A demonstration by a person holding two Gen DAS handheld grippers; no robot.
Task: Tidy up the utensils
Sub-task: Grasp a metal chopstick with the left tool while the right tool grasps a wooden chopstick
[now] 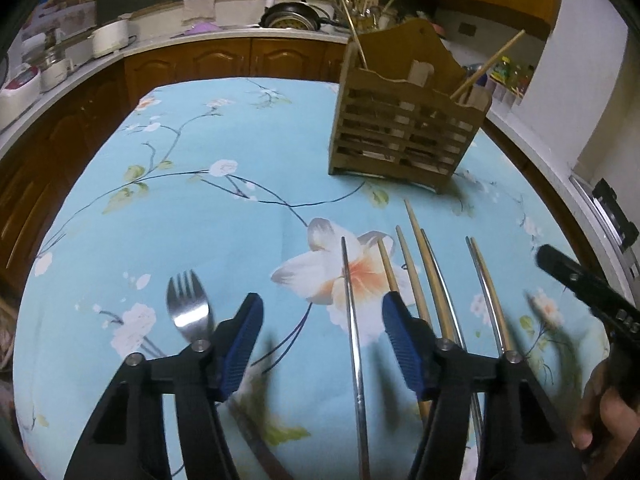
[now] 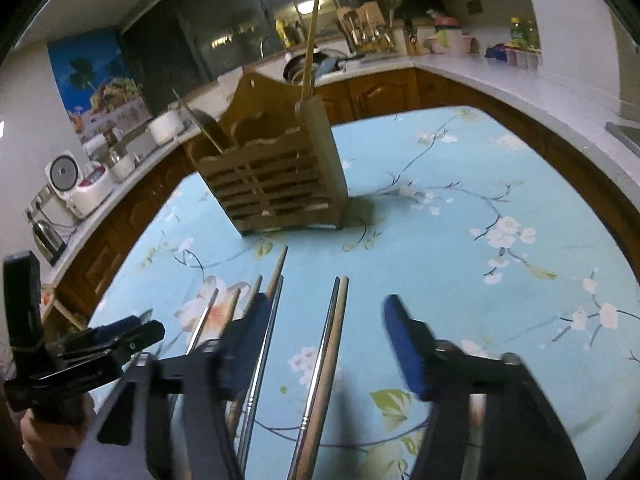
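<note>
Both of your grippers hang released over the near edge of the blue floral-clothed worktop (image 1: 224,152). The left gripper (image 1: 322,344) straddles a lone steel chopstick (image 1: 352,320); the right gripper (image 2: 326,344) straddles a steel-and-bamboo chopstick pair (image 2: 328,356). Both run lengthwise toward the slatted wooden utensil holder (image 1: 404,128) straight ahead.

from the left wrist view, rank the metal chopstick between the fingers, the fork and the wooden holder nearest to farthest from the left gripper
1. Metal chopstick: lies between the open fingers of the left gripper.
2. Fork: just outside the left finger, on the cloth.
3. Wooden holder: far ahead, to the right, standing on the table.
</note>
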